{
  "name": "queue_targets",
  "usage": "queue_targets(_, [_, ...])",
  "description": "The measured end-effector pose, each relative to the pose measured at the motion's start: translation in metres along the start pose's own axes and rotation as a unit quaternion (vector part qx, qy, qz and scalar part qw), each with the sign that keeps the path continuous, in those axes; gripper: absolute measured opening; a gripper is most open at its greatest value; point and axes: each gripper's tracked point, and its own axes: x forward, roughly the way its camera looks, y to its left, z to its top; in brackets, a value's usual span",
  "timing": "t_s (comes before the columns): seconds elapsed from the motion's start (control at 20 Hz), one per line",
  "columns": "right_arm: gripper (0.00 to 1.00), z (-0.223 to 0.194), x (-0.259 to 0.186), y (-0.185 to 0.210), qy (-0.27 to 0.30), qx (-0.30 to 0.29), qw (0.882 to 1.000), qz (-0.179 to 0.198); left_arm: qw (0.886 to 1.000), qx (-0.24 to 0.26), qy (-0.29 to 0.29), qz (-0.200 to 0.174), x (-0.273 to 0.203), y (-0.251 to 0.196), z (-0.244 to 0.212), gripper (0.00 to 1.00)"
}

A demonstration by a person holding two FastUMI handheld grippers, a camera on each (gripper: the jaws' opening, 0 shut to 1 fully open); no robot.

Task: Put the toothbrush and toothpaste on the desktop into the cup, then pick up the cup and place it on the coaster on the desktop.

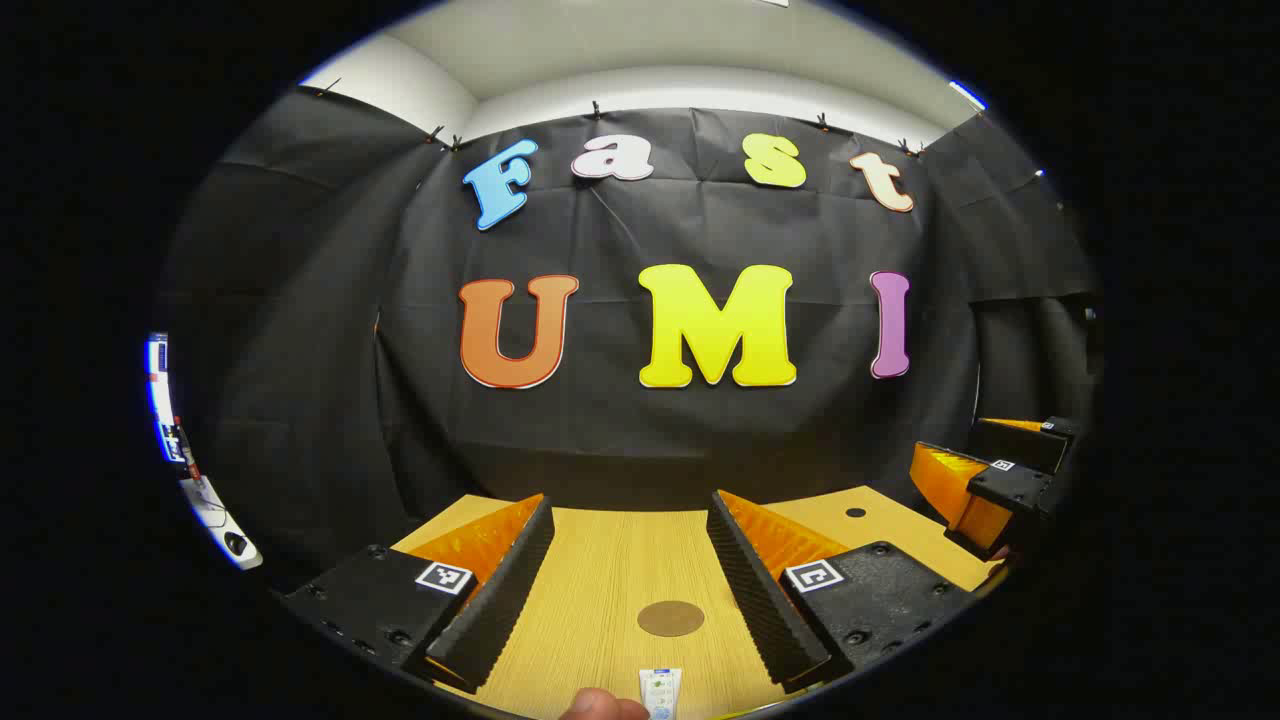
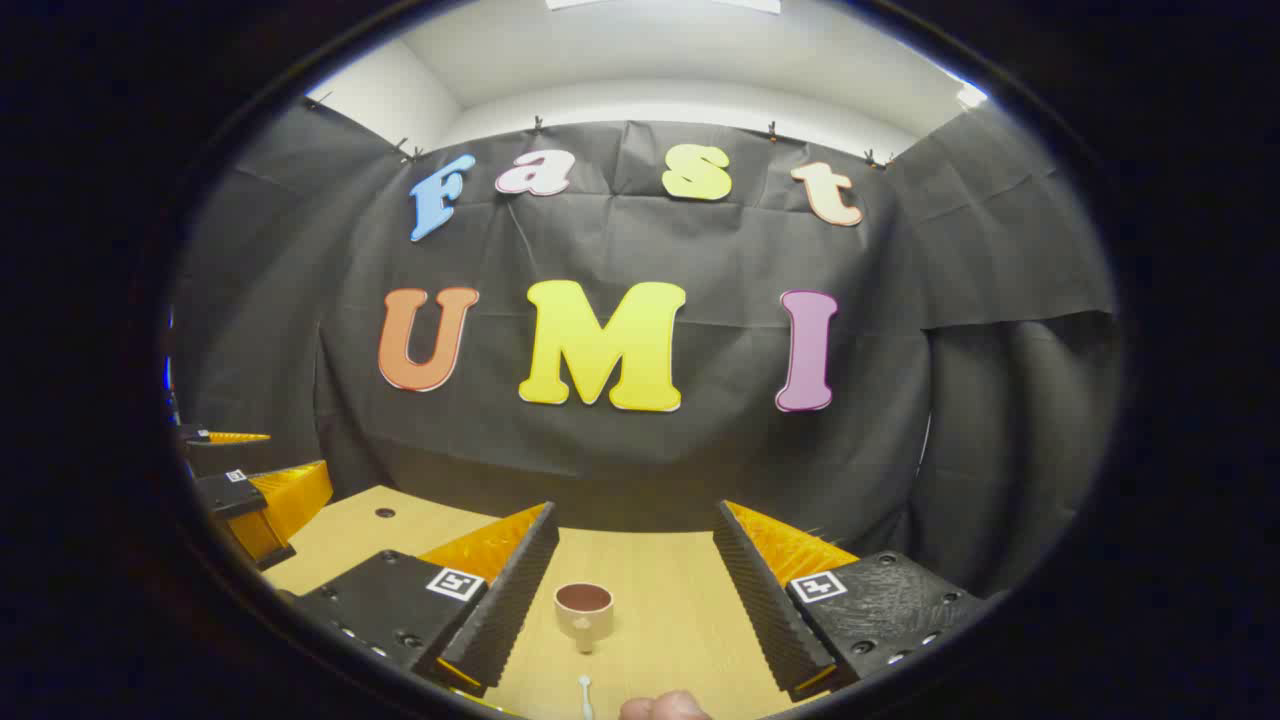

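My left tongs (image 1: 630,590) wide open, empty, above coaster (image 1: 670,618) and toothpaste (image 1: 660,692) | my right tongs (image 2: 632,590) wide open, empty, cup (image 2: 584,610) on table (image 2: 680,590) between fingers, untouched

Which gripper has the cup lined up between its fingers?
The right gripper: the cup stands upright between its open fingers. The left gripper frames the coaster.

We are in a recording booth, not a home: black cloth (image 2: 620,470) hangs clipped (image 2: 771,131) along a white wall (image 2: 650,100) and closes in a bare wooden counter (image 2: 660,590). At the far left edge, a lit screen (image 1: 158,395) suggests a lab around it.
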Motion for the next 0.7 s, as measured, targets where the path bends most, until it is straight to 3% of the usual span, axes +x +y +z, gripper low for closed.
queue_targets(0.7, [0.95,-0.004,0.005,-0.01,0.007,-0.003,1.0,-0.001,1.0,-0.003,-0.001,-0.015,0.006,-0.007,0.001,0.97])
